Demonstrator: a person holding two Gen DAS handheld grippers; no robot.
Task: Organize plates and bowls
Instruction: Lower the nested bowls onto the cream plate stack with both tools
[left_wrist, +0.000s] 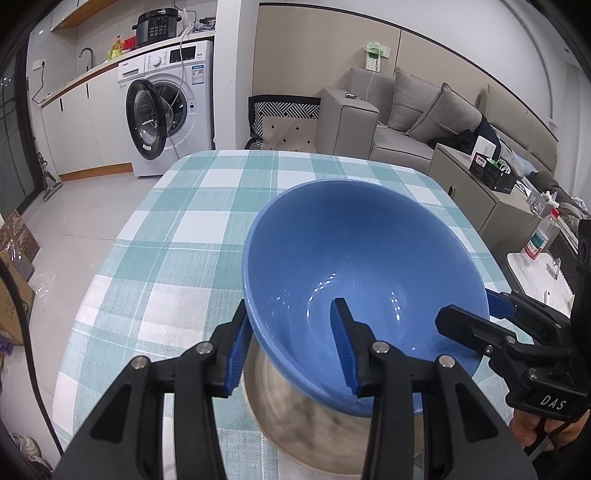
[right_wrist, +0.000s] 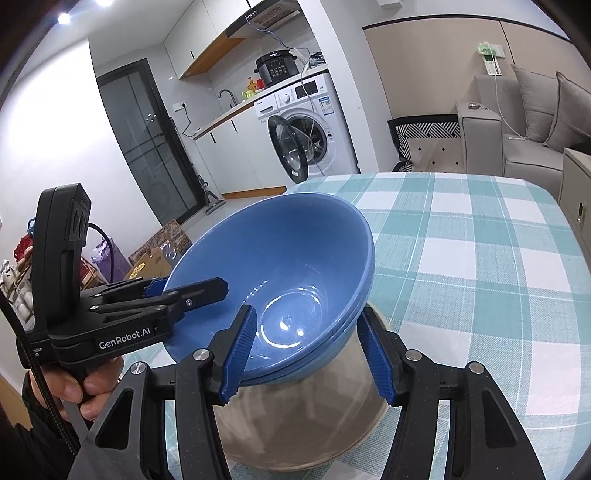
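Observation:
A blue bowl (left_wrist: 365, 266) is held tilted over a beige bowl (left_wrist: 314, 424) that stands on the checked tablecloth. In the right wrist view the blue bowl (right_wrist: 280, 258) looks like two nested bowls, above the beige bowl (right_wrist: 295, 417). My left gripper (left_wrist: 291, 354) straddles the blue bowl's near left rim, one finger inside, one outside. My right gripper (right_wrist: 306, 354) straddles the opposite rim the same way. Each gripper shows in the other's view: the right gripper (left_wrist: 476, 314) and the left gripper (right_wrist: 184, 291). Whether the pads press the wall is unclear.
The table with the teal checked cloth (left_wrist: 207, 206) stretches ahead. Beyond it are a washing machine (left_wrist: 166, 110) with its door open, a grey sofa (left_wrist: 417, 114), a side cabinet (left_wrist: 476, 184) and a bottle (left_wrist: 541, 238) at the right. Boxes (right_wrist: 159, 251) lie on the floor.

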